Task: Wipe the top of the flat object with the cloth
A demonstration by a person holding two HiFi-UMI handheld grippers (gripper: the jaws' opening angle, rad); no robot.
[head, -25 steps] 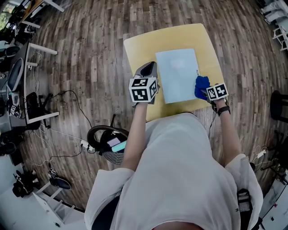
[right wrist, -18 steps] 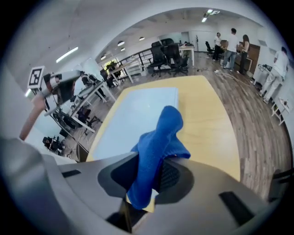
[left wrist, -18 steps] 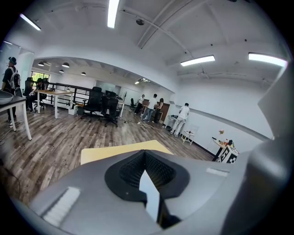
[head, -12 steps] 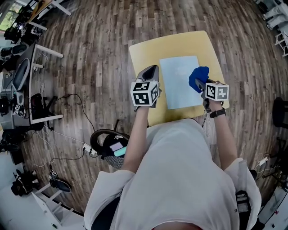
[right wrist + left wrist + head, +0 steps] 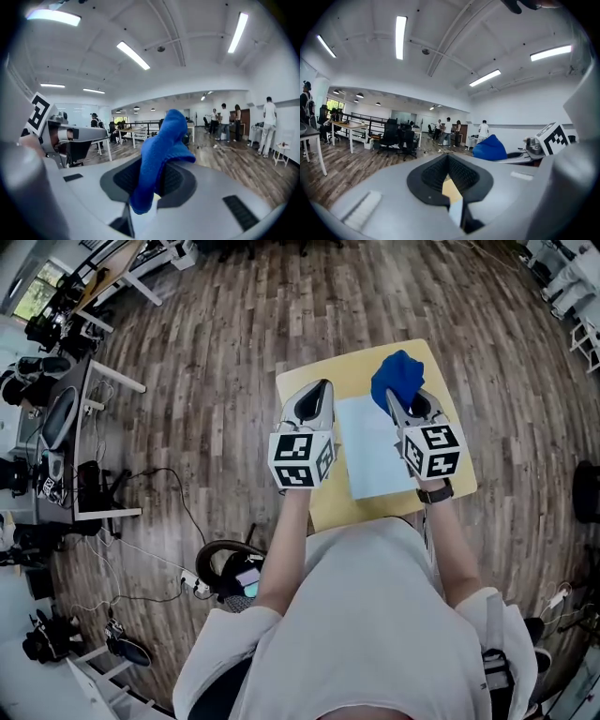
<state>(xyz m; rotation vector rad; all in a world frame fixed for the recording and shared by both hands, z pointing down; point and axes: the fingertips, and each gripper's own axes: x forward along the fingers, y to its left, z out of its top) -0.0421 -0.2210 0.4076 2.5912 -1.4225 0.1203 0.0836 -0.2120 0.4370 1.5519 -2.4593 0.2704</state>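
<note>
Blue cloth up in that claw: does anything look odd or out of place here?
Nothing is spilled or damaged. The one oddity: the blue cloth is pinched in the right claw and sticks upward, apparently off the pale sheet on the yellow table, so no wiping is happening.

Surroundings: open office, wood-plank floor (image 5: 216, 352).
Small yellow table (image 5: 352, 367) in front of me; cluttered desk (image 5: 66, 418) and loose cables (image 5: 150, 521) to my left; black office chairs (image 5: 396, 138), standing people (image 5: 448, 130), ceiling strip lights (image 5: 400, 37) beyond.
</note>
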